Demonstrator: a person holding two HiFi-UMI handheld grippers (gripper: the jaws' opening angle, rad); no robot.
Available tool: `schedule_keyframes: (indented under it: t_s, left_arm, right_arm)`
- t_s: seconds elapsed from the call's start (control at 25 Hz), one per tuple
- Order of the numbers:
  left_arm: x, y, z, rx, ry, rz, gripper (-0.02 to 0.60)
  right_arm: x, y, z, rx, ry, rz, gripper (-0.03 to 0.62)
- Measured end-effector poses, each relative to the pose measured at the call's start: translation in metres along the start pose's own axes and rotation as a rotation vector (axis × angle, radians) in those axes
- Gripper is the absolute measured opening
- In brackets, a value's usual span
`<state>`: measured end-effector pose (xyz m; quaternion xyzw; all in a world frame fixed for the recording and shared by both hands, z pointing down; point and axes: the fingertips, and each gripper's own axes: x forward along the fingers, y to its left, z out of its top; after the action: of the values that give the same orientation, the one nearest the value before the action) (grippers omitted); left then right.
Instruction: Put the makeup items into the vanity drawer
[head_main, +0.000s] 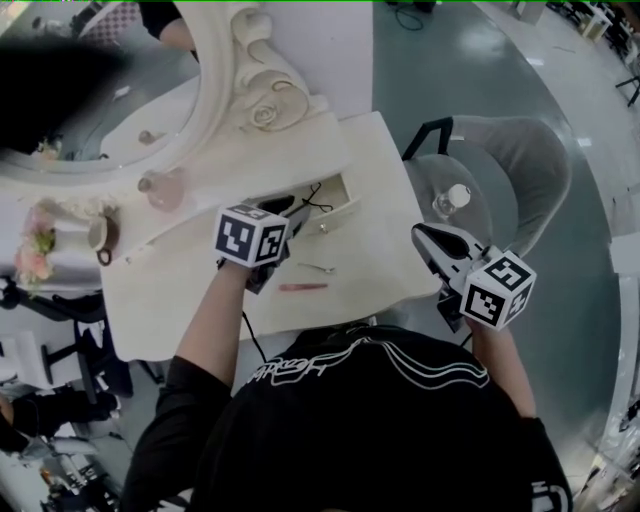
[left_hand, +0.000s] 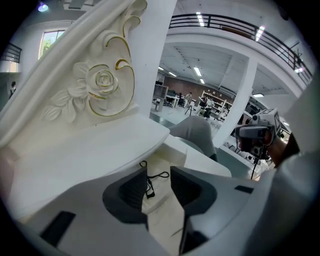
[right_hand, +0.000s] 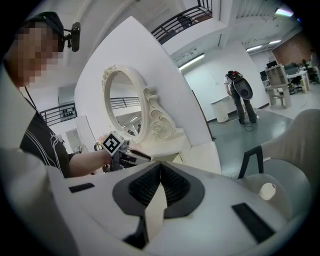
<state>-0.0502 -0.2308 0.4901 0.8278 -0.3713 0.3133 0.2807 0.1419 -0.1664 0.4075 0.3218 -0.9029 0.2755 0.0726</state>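
So, the makeup items left to shift: a slim pink stick (head_main: 303, 287), prob. a lip pencil or similar, lies flat on the pale surface (head_main: 200, 300) near its front edge. Just beyond it is a small thin metallic item (head_main: 318, 267), too small to ID. Both sit outside the open vanity drawer (head_main: 348, 190), close to its front. Inside the drawer there's a thin black looped cord w/ a small tag (left_hand: 148, 182).

Handling, as a guess: the stick looks light, stiff and smooth, so it may roll or slip. Best taken across its middle, pads square to its length. The metal piece lies very low, so it needs a pinch right at surface level and could skid. Neither looks fragile.

Left hand-held gripper (left_hand: 158, 186) hangs over the drawer w/ jaws apart at a moderate gap. Nothing is pressed between the pads; only the drawer floor and cord show through. Right hand-held gripper (right_hand: 160, 167) is off to the side over a grey chair (head_main: 520, 160), jaws closed tip to tip, empty. A small round clear bottle w/ pale cap (head_main: 455, 197) sits on the chair seat.

Further out are a pinkish bottle (head_main: 165, 188), flowers (head_main: 35, 255) and an ornate oval mirror (head_main: 120, 110).

No readable brand or label anywhere; only the square b/w markers on each gripper's cube.
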Motion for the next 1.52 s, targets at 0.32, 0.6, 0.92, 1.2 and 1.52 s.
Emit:
schedule_keyframes:
  t_s: [0.32,0.6,0.92,1.2,1.52]
  left_arm:
    - [-0.044,-0.028,-0.004,0.065,-0.134,-0.082,0.206]
    - [-0.050,-0.058,-0.047,0.181,-0.097,-0.193,0.235]
    - [-0.037,-0.080,-0.102,0.326,0.024,-0.279,0.235]
    - [-0.023,-0.084,-0.140,0.416,0.134,-0.295,0.233]
    - [-0.012,-0.084,-0.160,0.475,0.220,-0.309,0.205]
  right_arm:
    - [0.006,0.016,-0.011,-0.006,0.028,0.010,0.026]
    - [0.016,0.017,-0.031,0.015,0.069,0.019,0.026]
    - [0.019,0.020,-0.053,0.026,0.106,0.009,0.026]
    - [0.020,0.018,-0.055,-0.007,0.123,-0.009,0.026]
    - [0.017,0.017,-0.057,-0.024,0.130,-0.017,0.026]
